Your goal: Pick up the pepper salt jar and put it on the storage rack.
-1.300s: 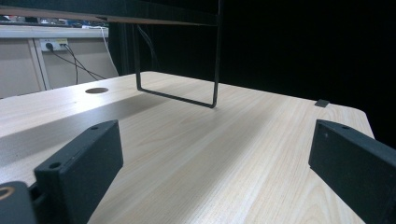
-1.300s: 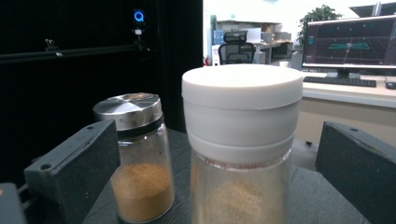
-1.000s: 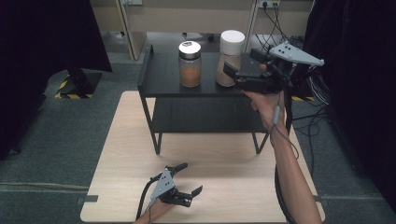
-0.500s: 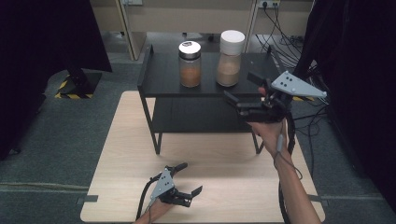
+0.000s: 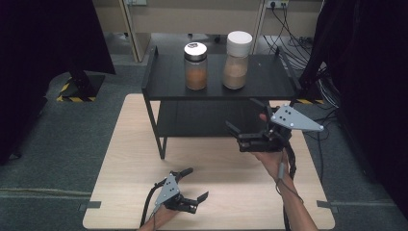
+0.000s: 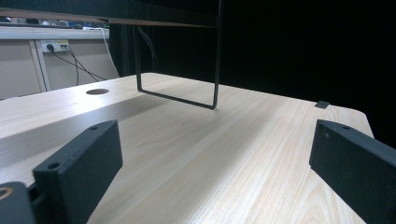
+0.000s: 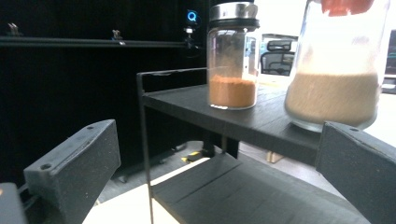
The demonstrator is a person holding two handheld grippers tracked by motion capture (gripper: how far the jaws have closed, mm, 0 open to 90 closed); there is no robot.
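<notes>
A black two-tier rack stands on the pale wooden table. Its top shelf holds two jars. One has a metal lid and orange-brown powder. The other has a white lid and beige powder. My right gripper hovers open in front of the rack's right half, below the top shelf's level, with nothing between its jaws. My left gripper rests open near the table's front edge, also holding nothing, and faces a rack leg.
The rack's lower shelf carries nothing I can see. A round cable hole sits in the tabletop. Cables lie on the floor behind the rack, and dark curtains flank the table.
My right gripper has dropped from beside the beige jar at top-shelf height and pulled back toward the person, staying open. The left gripper has not moved.
</notes>
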